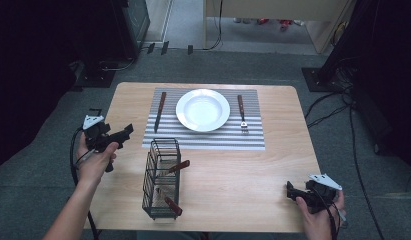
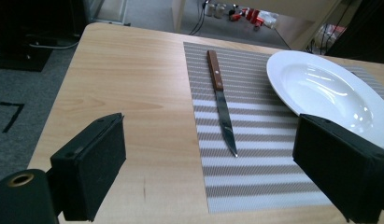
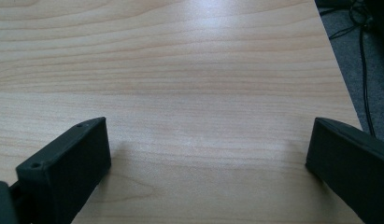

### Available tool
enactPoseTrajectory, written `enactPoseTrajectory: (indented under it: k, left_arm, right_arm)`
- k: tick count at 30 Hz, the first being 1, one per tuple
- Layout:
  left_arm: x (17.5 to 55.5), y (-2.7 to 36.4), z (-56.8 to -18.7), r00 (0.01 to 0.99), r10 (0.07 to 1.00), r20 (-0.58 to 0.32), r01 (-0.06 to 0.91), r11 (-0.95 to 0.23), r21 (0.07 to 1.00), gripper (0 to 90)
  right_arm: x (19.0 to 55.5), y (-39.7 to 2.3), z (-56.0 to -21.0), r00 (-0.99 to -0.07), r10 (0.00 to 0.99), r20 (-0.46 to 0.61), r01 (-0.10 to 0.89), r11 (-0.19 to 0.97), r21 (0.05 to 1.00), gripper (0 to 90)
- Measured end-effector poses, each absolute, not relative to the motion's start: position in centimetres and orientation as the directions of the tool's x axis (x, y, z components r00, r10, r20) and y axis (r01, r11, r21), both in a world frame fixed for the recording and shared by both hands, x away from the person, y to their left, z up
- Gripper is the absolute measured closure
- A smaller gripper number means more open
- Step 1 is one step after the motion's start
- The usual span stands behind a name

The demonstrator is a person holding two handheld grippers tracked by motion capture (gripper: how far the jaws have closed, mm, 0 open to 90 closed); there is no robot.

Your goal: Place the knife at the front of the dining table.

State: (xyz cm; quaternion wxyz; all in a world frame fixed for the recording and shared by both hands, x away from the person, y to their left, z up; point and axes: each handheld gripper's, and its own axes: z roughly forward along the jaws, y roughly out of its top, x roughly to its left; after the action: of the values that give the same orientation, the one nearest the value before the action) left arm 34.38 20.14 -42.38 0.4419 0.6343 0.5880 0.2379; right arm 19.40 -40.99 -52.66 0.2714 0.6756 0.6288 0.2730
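A white plate (image 1: 203,109) sits in the middle of a striped placemat (image 1: 205,136). Left of the plate lies a knife (image 1: 160,111) with a wooden handle; right of it lies a wooden-handled fork (image 1: 241,114). In the left gripper view the knife (image 2: 221,100) lies ahead on the placemat (image 2: 255,163), beside the plate (image 2: 327,88). My left gripper (image 1: 124,134) hovers open at the table's left edge, nothing between its jaws. My right gripper (image 1: 290,191) stands open over bare wood at the front right corner.
A black wire cutlery basket (image 1: 162,178) stands at the front centre of the wooden table (image 1: 233,175), with two wooden-handled utensils (image 1: 174,167) in it. Cables run over the grey floor at the right. Dark stands flank the table.
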Motion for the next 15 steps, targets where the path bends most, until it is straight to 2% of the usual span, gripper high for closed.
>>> enactPoseTrajectory:
  k: [10,11,12,15]
  left_arm:
    - [29.4,19.8,-44.8,0.188,0.975,-0.118,0.551,-0.005,0.834,9.6]
    - [28.7,19.6,-45.7,0.146,0.988,-0.052,0.573,-0.041,0.819,9.6]
    - [28.7,19.6,-45.7,0.146,0.988,-0.052,0.573,-0.041,0.819,9.6]
    - [28.0,19.0,-48.0,0.121,0.982,0.144,0.667,-0.188,0.721,9.6]
  right_arm:
    - [19.4,-41.0,-52.7,0.06,0.998,0.028,0.701,-0.062,0.71,0.0]
    - [19.4,-41.0,-52.7,0.06,0.998,0.027,0.701,-0.062,0.71,0.0]
    - [19.4,-41.0,-52.7,0.06,0.998,0.027,0.701,-0.062,0.71,0.0]
    - [19.4,-41.0,-52.7,0.061,0.998,0.029,0.701,-0.063,0.71,0.0]
